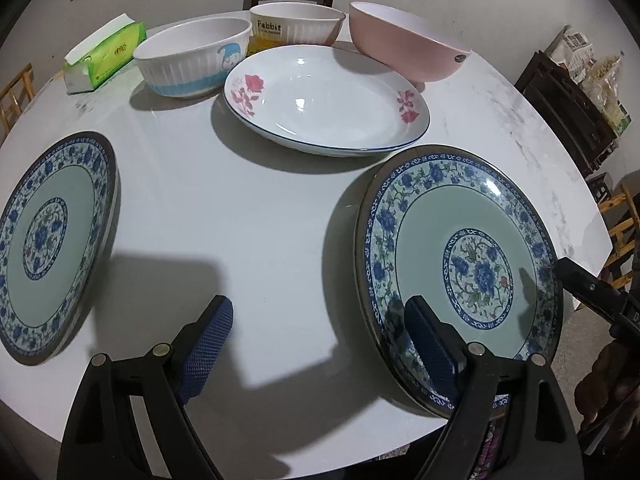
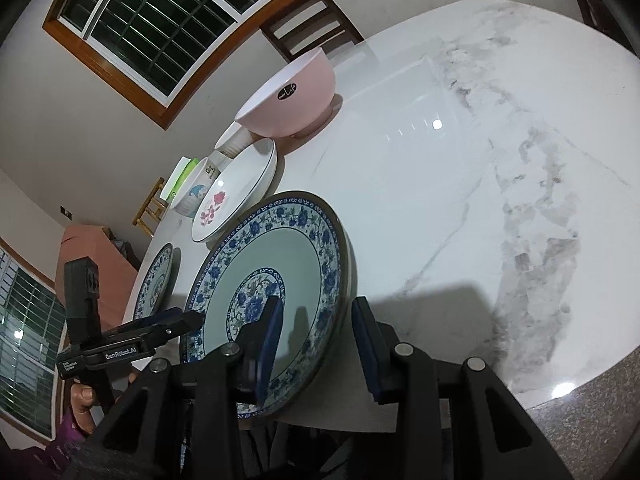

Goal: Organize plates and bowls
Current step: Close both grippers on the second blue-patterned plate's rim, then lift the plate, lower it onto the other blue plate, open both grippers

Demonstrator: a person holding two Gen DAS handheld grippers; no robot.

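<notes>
Plates and bowls sit on the white tabletop (image 1: 280, 220). One blue-patterned plate (image 2: 276, 288) lies at the near edge; the right tool (image 2: 320, 344) straddles its rim at a narrow gap, one finger over the plate, one outside, not visibly pressing. The left tool (image 1: 320, 344) stands wide, empty. A second blue plate (image 1: 52, 244) lies well apart.
</notes>
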